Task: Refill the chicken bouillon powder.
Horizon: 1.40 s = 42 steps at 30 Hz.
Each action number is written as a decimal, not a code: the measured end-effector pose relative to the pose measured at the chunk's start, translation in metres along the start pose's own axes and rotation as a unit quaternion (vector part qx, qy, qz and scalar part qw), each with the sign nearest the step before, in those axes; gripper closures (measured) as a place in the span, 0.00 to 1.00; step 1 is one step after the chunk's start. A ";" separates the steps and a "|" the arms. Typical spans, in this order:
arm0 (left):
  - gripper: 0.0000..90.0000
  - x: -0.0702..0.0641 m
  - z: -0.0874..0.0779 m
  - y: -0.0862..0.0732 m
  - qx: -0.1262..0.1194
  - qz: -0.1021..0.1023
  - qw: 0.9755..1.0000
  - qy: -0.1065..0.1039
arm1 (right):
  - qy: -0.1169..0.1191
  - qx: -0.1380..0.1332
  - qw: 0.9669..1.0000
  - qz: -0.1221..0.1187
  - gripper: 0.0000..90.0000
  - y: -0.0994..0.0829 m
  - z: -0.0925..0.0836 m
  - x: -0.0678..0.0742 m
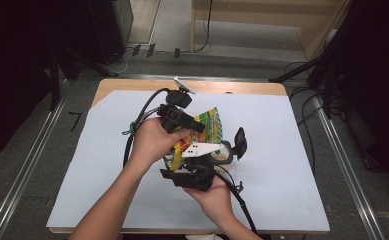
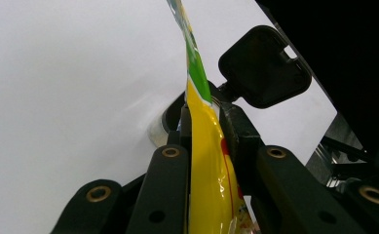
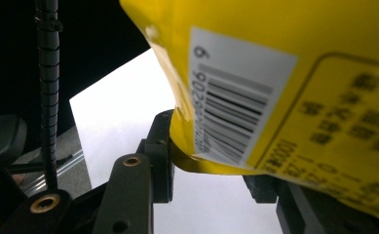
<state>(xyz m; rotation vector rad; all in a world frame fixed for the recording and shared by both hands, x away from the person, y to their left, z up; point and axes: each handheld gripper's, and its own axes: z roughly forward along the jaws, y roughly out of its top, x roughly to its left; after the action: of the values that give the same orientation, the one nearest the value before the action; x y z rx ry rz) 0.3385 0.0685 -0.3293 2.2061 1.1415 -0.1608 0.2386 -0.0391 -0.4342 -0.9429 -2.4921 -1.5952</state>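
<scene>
A yellow and green snack bag (image 1: pixel 209 125) hangs above the white sheet between both hands. My left gripper (image 1: pixel 197 129) comes in from the upper left. In the left gripper view it (image 2: pixel 207 124) is shut on the bag's thin sealed edge (image 2: pixel 206 161). My right gripper (image 1: pixel 214 147) reaches up from below, one black pad (image 1: pixel 239 142) standing to the right of the bag. In the right gripper view the bag's barcode side (image 3: pixel 299 73) looms close and its lower corner sits between the jaws (image 3: pixel 211 170), touching the left fingertip (image 3: pixel 161 146); the right pad's contact is hidden.
A roll of clear tape (image 1: pixel 225 154) lies on the white sheet (image 1: pixel 282 150) just under the bag; it shows behind the bag in the left gripper view too (image 2: pixel 159 130). The sheet covers a wooden table (image 1: pixel 132 85). Metal rails and dark stands flank the table.
</scene>
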 end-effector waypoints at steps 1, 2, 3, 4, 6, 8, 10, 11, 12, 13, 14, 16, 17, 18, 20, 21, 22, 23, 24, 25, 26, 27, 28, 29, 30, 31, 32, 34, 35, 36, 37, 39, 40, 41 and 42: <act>0.90 0.000 0.000 0.000 0.000 0.000 1.000 0.000 | 0.000 0.000 1.000 0.000 0.69 0.000 0.000 0.000; 0.90 0.000 0.000 0.000 0.000 0.001 1.000 0.000 | 0.000 0.000 1.000 0.000 0.69 0.000 0.000 0.000; 0.90 0.000 0.000 0.000 0.001 0.004 1.000 0.000 | 0.000 0.000 1.000 0.000 0.69 0.000 0.000 0.000; 0.90 0.000 0.000 0.000 0.001 0.003 1.000 0.000 | 0.000 0.000 1.000 0.000 0.69 0.000 0.000 0.000; 0.90 0.000 0.000 -0.001 0.000 0.003 1.000 -0.001 | 0.000 0.000 1.000 -0.001 0.69 0.000 0.000 0.000; 0.90 0.001 0.000 0.000 0.000 0.002 1.000 -0.002 | 0.000 0.000 1.000 -0.001 0.69 0.000 0.000 0.000; 0.90 0.001 0.000 0.000 -0.001 0.002 1.000 -0.003 | 0.000 0.000 1.000 -0.002 0.69 0.000 0.000 0.000; 0.90 0.001 0.000 0.000 -0.001 0.002 1.000 -0.002 | 0.000 0.000 1.000 -0.002 0.69 0.000 0.000 0.000; 0.90 0.000 0.000 -0.001 0.000 0.003 1.000 -0.002 | -0.001 0.000 1.000 -0.002 0.69 0.000 0.000 0.000; 0.90 0.000 0.000 -0.001 -0.002 0.001 1.000 -0.003 | -0.001 0.000 1.000 -0.002 0.69 0.000 0.000 0.000; 0.90 0.000 0.000 -0.002 -0.004 0.001 1.000 -0.003 | 0.000 0.000 1.000 -0.002 0.69 0.000 0.000 0.000; 0.90 0.000 -0.001 -0.003 -0.004 0.005 1.000 -0.003 | 0.000 0.001 1.000 -0.005 0.69 -0.001 0.000 0.001; 0.90 0.001 -0.001 -0.004 -0.007 0.004 1.000 -0.004 | -0.001 0.002 1.000 -0.005 0.69 -0.001 0.000 0.001; 0.90 0.001 -0.001 -0.004 -0.007 0.003 1.000 -0.005 | -0.001 0.003 1.000 -0.007 0.69 -0.001 0.001 0.001; 0.90 0.003 -0.002 -0.006 -0.010 0.000 1.000 -0.009 | -0.002 0.006 1.000 -0.009 0.69 -0.001 0.001 0.002; 0.90 0.003 -0.002 -0.006 -0.011 0.000 1.000 -0.008 | -0.003 0.006 1.000 -0.010 0.69 -0.001 0.001 0.002; 0.90 0.002 -0.002 -0.006 -0.012 0.000 1.000 -0.008 | -0.003 0.006 1.000 -0.010 0.69 -0.001 0.002 0.002; 0.90 0.002 -0.002 -0.006 -0.012 0.000 1.000 -0.008 | -0.003 0.006 1.000 -0.010 0.69 -0.001 0.002 0.002; 0.90 0.002 -0.002 -0.006 -0.013 0.000 1.000 -0.008 | -0.003 0.006 1.000 -0.010 0.69 -0.001 0.002 0.002; 0.90 0.002 -0.002 -0.006 -0.013 0.000 1.000 -0.008 | -0.003 0.005 1.000 -0.009 0.69 -0.001 0.002 0.002; 0.90 0.002 -0.002 -0.006 -0.012 0.001 1.000 -0.007 | -0.003 0.005 1.000 -0.008 0.69 -0.001 0.002 0.002; 0.90 0.002 -0.002 -0.006 -0.012 0.002 1.000 -0.006 | -0.002 0.005 1.000 -0.008 0.69 -0.001 0.002 0.002; 0.90 0.001 -0.002 -0.006 -0.011 0.003 1.000 -0.005 | -0.002 0.004 1.000 -0.009 0.69 -0.001 0.001 0.002; 0.90 0.001 -0.002 -0.006 -0.011 0.003 1.000 -0.004 | -0.002 0.005 1.000 -0.009 0.69 -0.001 0.001 0.002; 0.90 0.001 -0.002 -0.006 -0.010 0.004 1.000 -0.004 | -0.002 0.005 1.000 -0.009 0.69 -0.001 0.001 0.002; 0.90 0.001 -0.002 -0.006 -0.011 0.005 1.000 -0.003 | -0.003 0.006 1.000 -0.010 0.69 -0.001 0.001 0.003; 0.90 0.001 -0.002 -0.007 -0.011 0.007 1.000 -0.002 | -0.002 0.005 1.000 -0.011 0.69 -0.001 0.002 0.003; 0.90 0.000 -0.002 -0.007 -0.012 0.007 1.000 -0.002 | -0.002 0.005 1.000 -0.011 0.69 -0.001 0.002 0.003; 0.90 0.000 -0.002 -0.006 -0.012 0.007 1.000 -0.002 | -0.003 0.006 1.000 -0.011 0.69 -0.001 0.001 0.003; 0.90 0.000 -0.002 -0.006 -0.013 0.007 1.000 -0.002 | -0.004 0.006 1.000 -0.011 0.69 -0.001 0.001 0.003; 0.90 0.000 -0.002 -0.006 -0.012 0.007 1.000 -0.003 | -0.004 0.006 1.000 -0.011 0.69 -0.001 0.001 0.002; 0.90 0.000 -0.002 -0.006 -0.012 0.006 1.000 -0.003 | -0.004 0.006 1.000 -0.010 0.69 -0.001 0.001 0.002; 0.90 0.000 -0.002 -0.006 -0.011 0.006 1.000 -0.001 | -0.004 0.006 1.000 -0.011 0.69 -0.001 0.001 0.002; 0.90 0.000 -0.002 -0.007 -0.011 0.007 1.000 -0.001 | -0.004 0.006 1.000 -0.011 0.69 -0.001 0.001 0.002; 0.90 0.000 -0.002 -0.007 -0.012 0.008 1.000 0.000 | -0.004 0.006 1.000 -0.011 0.69 -0.001 0.001 0.002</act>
<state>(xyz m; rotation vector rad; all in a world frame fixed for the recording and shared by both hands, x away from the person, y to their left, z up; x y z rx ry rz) 0.3327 0.0725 -0.3308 2.1937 1.1201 -0.1407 0.2363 -0.0373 -0.4352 -0.9252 -2.5236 -1.5833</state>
